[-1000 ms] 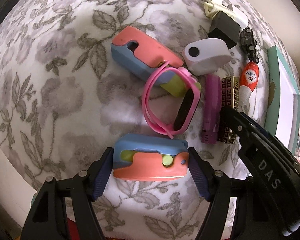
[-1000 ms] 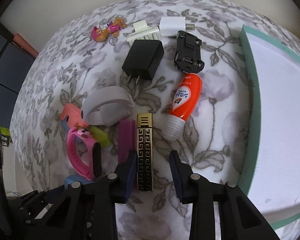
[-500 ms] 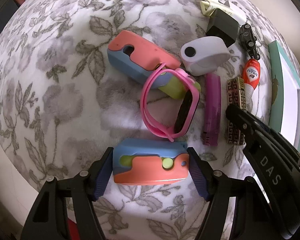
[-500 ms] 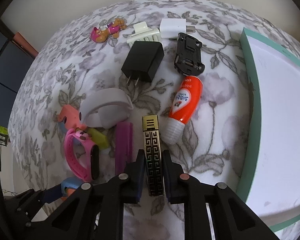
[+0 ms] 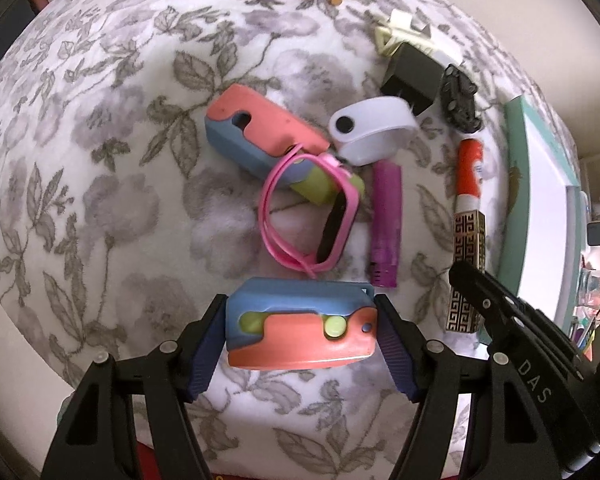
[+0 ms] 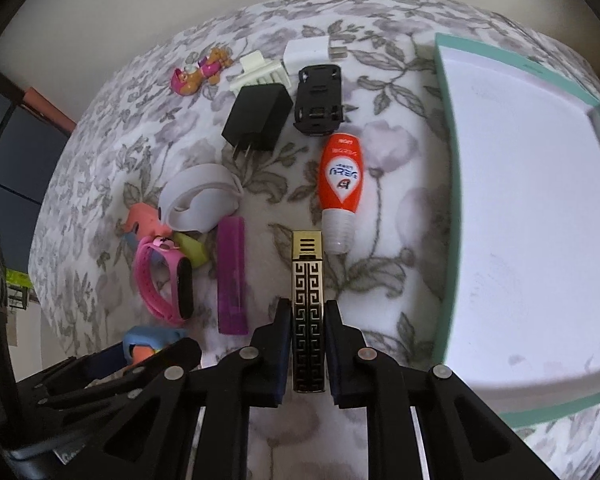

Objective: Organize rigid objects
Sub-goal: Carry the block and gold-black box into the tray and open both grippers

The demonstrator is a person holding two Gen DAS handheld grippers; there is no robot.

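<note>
Left wrist view: the left tongs (image 5: 300, 334) at lower centre of the frame clasped a blue-and-coral case (image 5: 300, 326) by its two ends on the floral tabletop (image 5: 100, 200), with a pink watch (image 5: 310, 220) just above it. Right wrist view: the right tongs (image 6: 308, 346) at lower centre were clenched on a gold patterned lighter (image 6: 308, 312), just left of a teal tray (image 6: 452, 264) at right of frame.

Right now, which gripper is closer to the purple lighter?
Left. The left gripper, clamped on the blue-and-coral toy, sits just below the purple lighter. The right gripper holds the gold patterned lighter, off to its right.
</note>
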